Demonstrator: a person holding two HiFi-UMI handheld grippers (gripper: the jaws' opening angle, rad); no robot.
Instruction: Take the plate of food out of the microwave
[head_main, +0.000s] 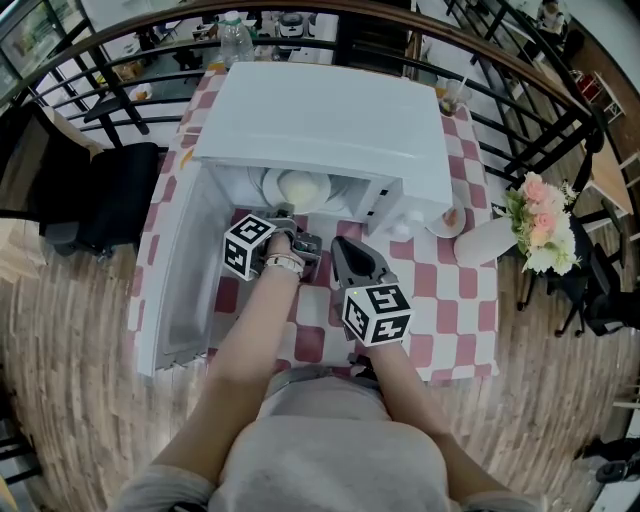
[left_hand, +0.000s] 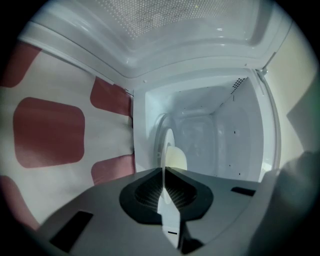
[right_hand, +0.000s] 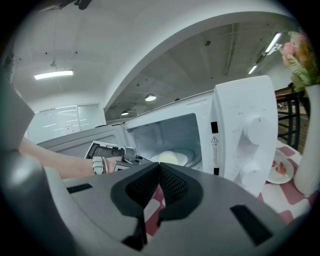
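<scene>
The white microwave (head_main: 320, 120) stands on the checked table with its door (head_main: 185, 270) swung open to the left. Inside lies a white plate (head_main: 300, 188) with a pale mound of food (left_hand: 176, 159). My left gripper (left_hand: 164, 172) is at the cavity's mouth, turned on its side, and shut on the plate's near rim (left_hand: 168, 145), which shows edge-on between the pads. My right gripper (right_hand: 160, 167) hovers over the table in front of the microwave, shut and holding nothing. It faces the open cavity, where the plate (right_hand: 182, 159) shows.
The red and white tablecloth (head_main: 450, 300) covers the table. To the right of the microwave are a white vase of flowers (head_main: 540, 225) and a small dish (head_main: 447, 220). Behind stand a cup with a straw (head_main: 452, 97) and a bottle (head_main: 232, 40). A black chair (head_main: 100, 195) is at the left.
</scene>
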